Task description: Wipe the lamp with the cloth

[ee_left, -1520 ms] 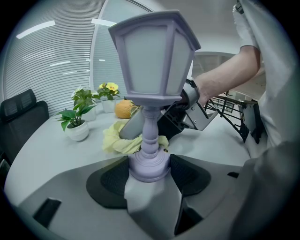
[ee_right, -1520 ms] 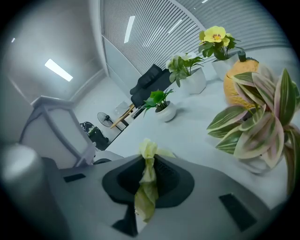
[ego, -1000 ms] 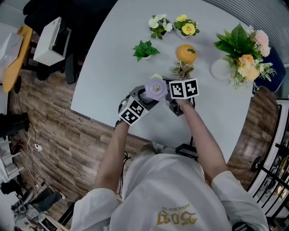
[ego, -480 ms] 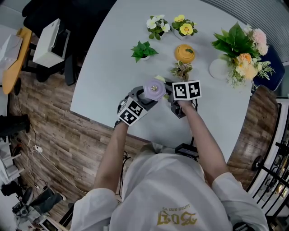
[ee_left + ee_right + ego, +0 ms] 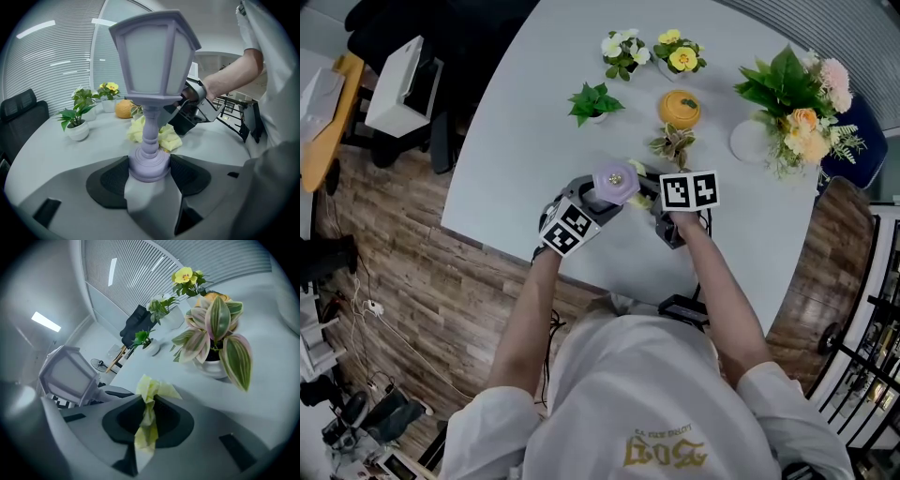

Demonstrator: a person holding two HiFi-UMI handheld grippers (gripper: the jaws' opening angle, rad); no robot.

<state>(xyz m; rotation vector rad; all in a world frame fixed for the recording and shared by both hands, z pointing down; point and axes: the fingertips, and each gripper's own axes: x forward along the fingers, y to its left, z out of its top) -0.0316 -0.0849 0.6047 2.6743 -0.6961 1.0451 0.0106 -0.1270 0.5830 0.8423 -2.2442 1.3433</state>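
Note:
A lilac lantern-shaped lamp (image 5: 152, 70) stands upright in my left gripper (image 5: 149, 171), whose jaws are shut on its round base. From the head view the lamp (image 5: 616, 180) is held above the white table near its front edge, with the left gripper (image 5: 586, 208) under it. My right gripper (image 5: 149, 414) is shut on a pale yellow cloth (image 5: 148, 418). That cloth (image 5: 637, 185) bunches just right of the lamp, close to its post (image 5: 151, 133). The right gripper (image 5: 661, 202) sits to the lamp's right.
Small potted plants (image 5: 595, 101), yellow and white flower pots (image 5: 675, 54), an orange round pot (image 5: 680, 108) and a striped-leaf plant (image 5: 673, 142) stand behind the lamp. A big bouquet (image 5: 792, 108) is at the far right. The table edge (image 5: 487, 234) drops to wood floor.
The lamp and both grippers have drifted slightly left and up in the head view. The cloth stays beside the lamp.

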